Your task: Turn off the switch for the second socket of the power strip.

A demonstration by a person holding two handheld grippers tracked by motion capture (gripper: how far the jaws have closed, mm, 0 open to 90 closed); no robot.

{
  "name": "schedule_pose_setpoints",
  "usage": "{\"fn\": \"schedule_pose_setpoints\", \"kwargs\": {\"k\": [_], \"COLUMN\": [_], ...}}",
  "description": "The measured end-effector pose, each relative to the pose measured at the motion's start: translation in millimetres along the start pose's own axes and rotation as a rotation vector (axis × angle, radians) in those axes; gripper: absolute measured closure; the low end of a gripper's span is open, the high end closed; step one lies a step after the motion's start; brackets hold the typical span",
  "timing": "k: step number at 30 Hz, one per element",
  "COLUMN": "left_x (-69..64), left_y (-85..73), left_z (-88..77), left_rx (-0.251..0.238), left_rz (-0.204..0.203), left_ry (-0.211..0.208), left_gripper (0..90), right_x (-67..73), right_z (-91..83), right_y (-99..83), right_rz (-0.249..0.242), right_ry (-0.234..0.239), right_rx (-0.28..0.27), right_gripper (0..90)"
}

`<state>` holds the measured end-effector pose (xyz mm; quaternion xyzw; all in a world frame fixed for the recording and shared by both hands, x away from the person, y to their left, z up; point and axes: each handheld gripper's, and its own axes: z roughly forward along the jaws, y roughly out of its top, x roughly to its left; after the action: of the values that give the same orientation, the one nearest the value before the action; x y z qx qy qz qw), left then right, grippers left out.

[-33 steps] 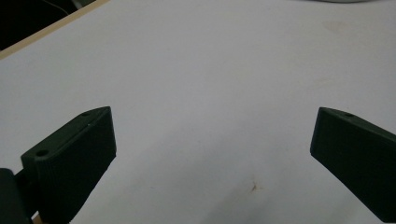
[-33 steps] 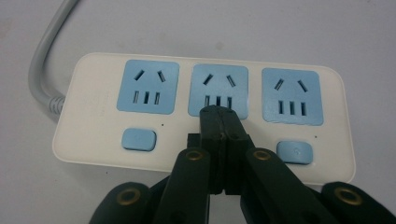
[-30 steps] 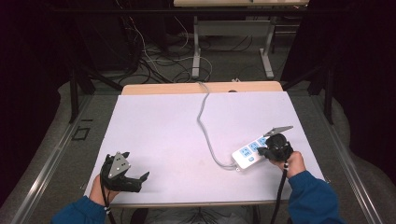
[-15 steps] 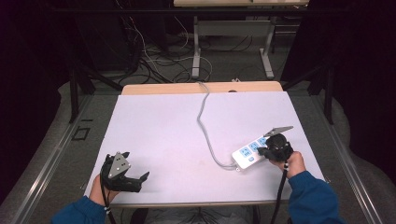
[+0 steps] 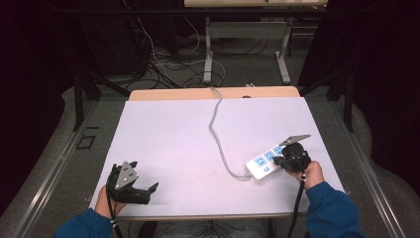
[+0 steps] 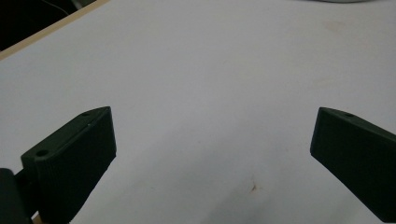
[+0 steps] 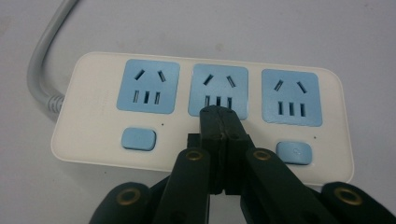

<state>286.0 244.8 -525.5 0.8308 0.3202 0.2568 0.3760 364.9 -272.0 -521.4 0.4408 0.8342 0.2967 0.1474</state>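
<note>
The right gripper (image 7: 219,114) is sitting with its jaws pressed fully together, nothing between them, and the closed tip is hovering right over the middle of the power strip (image 7: 93,130), at the spot below the middle socket (image 7: 218,84) where the other 2 sockets each have a blue button; whether the tip is actually touching there, I cannot tell. The power strip (image 5: 261,162) is lying flat on the white table (image 5: 173,139) near its right edge, 3 blue sockets facing up, with 2 blue buttons (image 7: 138,139) showing along its near side. Its grey cord (image 5: 216,130) is snaking away across the table toward the far edge. Over at the near left corner, the left gripper (image 5: 143,191) is resting well apart from the strip, its jaws standing wide with only bare tabletop between them.
</note>
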Motion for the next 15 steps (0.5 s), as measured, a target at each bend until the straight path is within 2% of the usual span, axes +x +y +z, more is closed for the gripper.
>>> {"fn": "schedule_pose_setpoints", "kwargs": {"k": [4, 5, 15], "left_x": [-0.1, 0.0, 0.1], "left_y": [0.0, 0.0, 0.0], "left_z": [0.0, 0.0, 0.0], "left_rx": [-0.001, -0.001, -0.001], "left_rz": [-0.002, -0.002, -0.002], "left_ry": [-0.001, -0.001, 0.000], "left_gripper": [0.1, 0.1, 0.1], "right_x": [0.3, -0.6, 0.0], "right_z": [-0.3, -0.2, -0.5], "right_y": [-0.2, -0.1, -0.1], "right_rz": [0.004, -0.011, -0.031], "right_ry": [-0.001, -0.002, -0.010], "right_rx": [-0.001, -0.003, -0.004], "right_gripper": [90.0, 90.0, 90.0]}}
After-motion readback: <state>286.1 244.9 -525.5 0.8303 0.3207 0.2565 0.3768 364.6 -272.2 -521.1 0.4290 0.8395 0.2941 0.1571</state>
